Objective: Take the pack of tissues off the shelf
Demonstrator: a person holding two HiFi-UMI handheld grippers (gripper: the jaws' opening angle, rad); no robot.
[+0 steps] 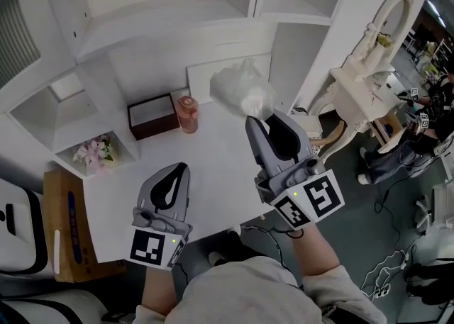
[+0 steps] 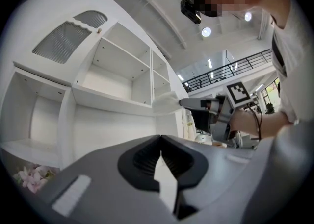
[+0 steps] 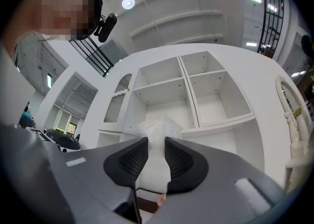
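My right gripper [image 1: 259, 120] pinches the pack of tissues [image 1: 241, 88] in front of the shelf [image 1: 163, 14], above open desk [image 1: 213, 166]; near left, my left gripper [image 1: 181, 169] is closed on nothing.

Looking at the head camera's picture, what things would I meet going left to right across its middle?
Pink flowers → brown box → orange-pink bottle → pack of tissues, gripped in the right claw → white dressing table with an arched mirror.
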